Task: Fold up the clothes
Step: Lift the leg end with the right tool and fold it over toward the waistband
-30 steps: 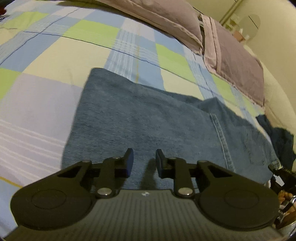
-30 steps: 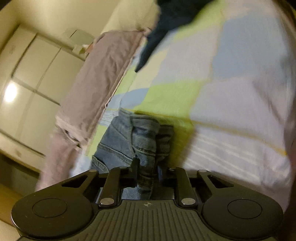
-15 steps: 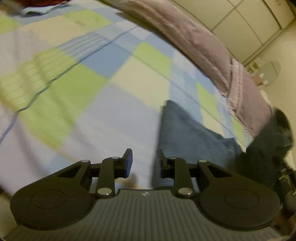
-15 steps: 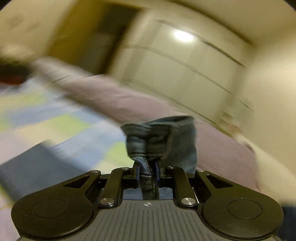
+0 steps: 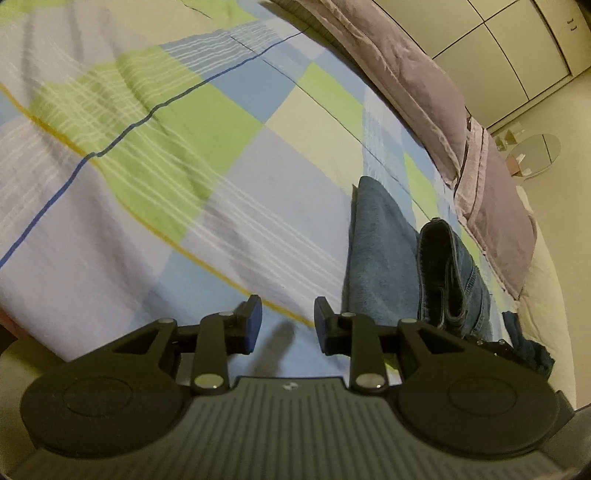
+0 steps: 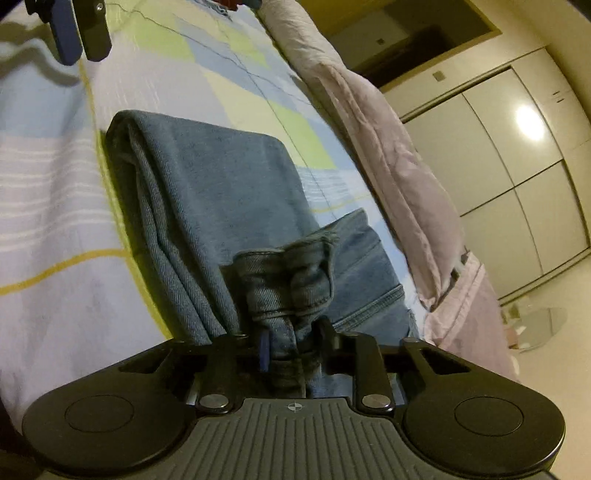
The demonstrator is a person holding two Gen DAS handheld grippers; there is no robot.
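Note:
A pair of blue jeans [image 6: 221, 184] lies folded lengthwise on the checked bedspread [image 5: 184, 147]. My right gripper [image 6: 291, 343] holds a bunched end of the denim [image 6: 291, 280] over the flat part; its jaws are opening, and the cloth still fills the gap between the pads. In the left wrist view the jeans [image 5: 384, 258] lie to the right, with the doubled-over end [image 5: 450, 273] standing up. My left gripper [image 5: 288, 314] hovers over bare bedspread just left of the jeans, its jaws opening with nothing between them. Its fingers [image 6: 74, 29] show at the top left of the right wrist view.
Two mauve pillows [image 5: 406, 74] [image 5: 495, 206] line the far side of the bed. A dark blue garment [image 5: 532, 347] lies by the bed's right edge. Pale wardrobe doors [image 6: 498, 155] and a small round table [image 5: 535, 155] stand beyond.
My right gripper rolled and swung the held end of the jeans across, bringing it over the flat part. My left gripper slid left off the jeans onto bare bedspread.

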